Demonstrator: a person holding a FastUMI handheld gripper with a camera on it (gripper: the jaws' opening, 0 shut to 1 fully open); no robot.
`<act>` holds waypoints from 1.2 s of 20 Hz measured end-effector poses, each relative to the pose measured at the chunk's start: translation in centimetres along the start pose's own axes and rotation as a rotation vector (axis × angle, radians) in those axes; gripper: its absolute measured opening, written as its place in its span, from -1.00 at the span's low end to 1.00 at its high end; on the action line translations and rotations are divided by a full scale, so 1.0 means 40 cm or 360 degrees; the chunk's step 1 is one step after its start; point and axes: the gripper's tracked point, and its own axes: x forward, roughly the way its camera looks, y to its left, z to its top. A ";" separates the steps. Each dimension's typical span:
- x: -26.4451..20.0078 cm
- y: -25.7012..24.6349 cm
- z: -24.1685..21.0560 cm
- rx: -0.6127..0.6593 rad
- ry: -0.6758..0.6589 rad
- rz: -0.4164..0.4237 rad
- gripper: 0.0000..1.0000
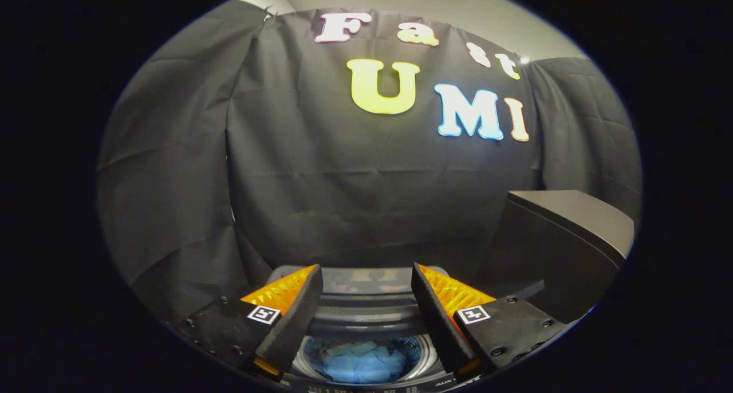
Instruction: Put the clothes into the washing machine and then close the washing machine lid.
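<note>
So the clothes [362, 363] are already down in the drum, a crumpled blue bundle sitting at the bottom of the washing machine [366, 315]. That half of the job looks done to me. What's left is the lid.

The gripper [366, 290] is hanging over the opening with its fingers spread wide and nothing between them. You look straight down through the gap and see the blue fabric below, so it's holding nothing at all.

The lid [363, 278] looks like it's standing up at the back of the opening, just ahead of the fingertips and running crossways to them. You can catch a faint reflection on its glossy face. I can't tell for sure how it folds or where its top edge is, it's dark against the black cloth wall [372, 181] behind it.

That's the bit that matters: the lid is forward of the gripper and its long edge lies side to side, so I'd guess the next move goes forward and up to that edge, then pulls it back over the drum.

There's also a dark box [564, 244] off to the right, well apart.
</note>
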 end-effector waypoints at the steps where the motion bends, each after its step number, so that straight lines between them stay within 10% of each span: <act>1: 0.005 0.004 -0.010 -0.0022 -0.0003 -0.0001 0.95; 15: -0.039 -0.022 -0.095 0.0004 0.0071 -0.0024 0.96; 24: -0.262 -0.041 -0.017 0.0010 -0.0098 0.0049 0.96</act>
